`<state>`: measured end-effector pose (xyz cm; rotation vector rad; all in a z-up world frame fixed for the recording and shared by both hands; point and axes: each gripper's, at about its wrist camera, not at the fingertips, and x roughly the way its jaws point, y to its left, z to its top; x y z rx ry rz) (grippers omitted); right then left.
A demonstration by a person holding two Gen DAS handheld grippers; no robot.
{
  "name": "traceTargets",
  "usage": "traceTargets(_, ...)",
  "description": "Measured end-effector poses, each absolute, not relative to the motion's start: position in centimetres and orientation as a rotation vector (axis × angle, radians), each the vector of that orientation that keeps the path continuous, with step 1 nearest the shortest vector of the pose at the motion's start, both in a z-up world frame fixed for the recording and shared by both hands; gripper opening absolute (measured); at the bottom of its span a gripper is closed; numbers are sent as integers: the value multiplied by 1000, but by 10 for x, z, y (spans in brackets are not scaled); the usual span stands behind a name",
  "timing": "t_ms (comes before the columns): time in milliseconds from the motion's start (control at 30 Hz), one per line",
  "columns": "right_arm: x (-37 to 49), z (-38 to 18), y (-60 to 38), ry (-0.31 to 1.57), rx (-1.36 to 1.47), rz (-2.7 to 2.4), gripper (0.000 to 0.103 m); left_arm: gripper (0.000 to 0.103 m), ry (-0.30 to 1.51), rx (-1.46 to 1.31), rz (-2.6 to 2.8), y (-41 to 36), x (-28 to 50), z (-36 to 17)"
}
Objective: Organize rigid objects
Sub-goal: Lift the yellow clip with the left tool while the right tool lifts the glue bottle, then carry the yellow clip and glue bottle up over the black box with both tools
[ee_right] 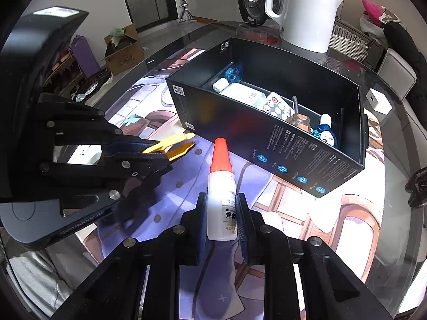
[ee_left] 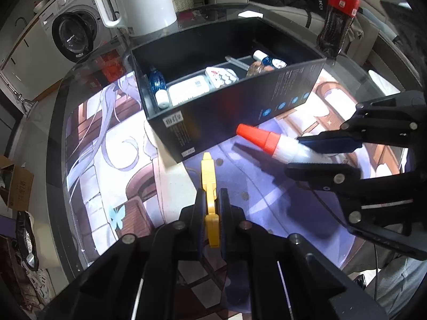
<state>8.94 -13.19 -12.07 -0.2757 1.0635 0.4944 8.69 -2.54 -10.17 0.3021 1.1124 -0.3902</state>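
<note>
The left gripper (ee_left: 210,202) is clamped tight on a yellow clip (ee_left: 209,186), whose tip pokes forward toward the near wall of the black box (ee_left: 240,112). The right gripper (ee_right: 221,213) is closed on a white glue bottle (ee_right: 221,202) with an orange cap (ee_right: 220,154), also aimed at the box. Both held things hang just short of the box's near wall, above the picture mat (ee_left: 106,186) that covers the glass surface (ee_left: 56,144).

Between the two grippers and the box is a strip of bare mat. The box sits aslant, one corner toward the left gripper. Beyond its far wall a white kettle (ee_left: 138,2) stands near one corner and a cola bottle (ee_left: 339,10) near the other. The curved edge of the surface runs close behind them.

Inside the box a divider separates a narrow strip holding a blue bottle (ee_left: 156,82), a white case (ee_left: 188,90) and a keypad remote (ee_left: 221,77); more small items lie at the other end.

The left view alone shows the cola bottle. The right view alone shows a small white cube (ee_right: 379,104) on the surface past the box's end, and the label print on the glue bottle.
</note>
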Motion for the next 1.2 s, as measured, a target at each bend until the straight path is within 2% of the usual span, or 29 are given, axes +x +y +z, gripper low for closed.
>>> traceTargets(100,90,-123,-130,1073,-280,498,20,10,1137,285,-381,-27,95,-110)
traceTargets(133,91,-124,-131,1076,-283,499,20,17,1132,291,-377,-28,96,-111)
traceTargets(167,91,-126,-131,1080,-285,503,20,26,1122,302,-366,-30,96,-110)
traceTargets(200,91,-126,-130,1083,-287,505,20,47,1115,312,-349,-31,97,-110)
traceTargets(267,91,-129,-130,1087,-288,506,20,45,1115,312,-351,-33,99,-111)
traceTargets(300,92,-130,-130,1089,-289,505,20,36,1121,303,-367,-35,100,-112)
traceTargets(333,92,-130,-131,1091,-288,504,20,22,1127,292,-384,-35,101,-111)
traceTargets(400,95,-131,-131,1094,-285,505,20,8,1137,284,-406,-37,101,-111)
traceTargets(567,96,-127,-132,1080,-276,515,20,7,1129,292,-406,-42,100,-108)
traceTargets(833,82,-96,-140,989,-226,536,20,7,958,250,-406,-32,80,-61)
traceTargets(967,73,-71,-144,877,-206,523,20,7,826,205,-388,-26,71,-33)
traceTargets(1200,44,-24,-155,569,-157,474,20,7,528,159,-303,-18,49,9)
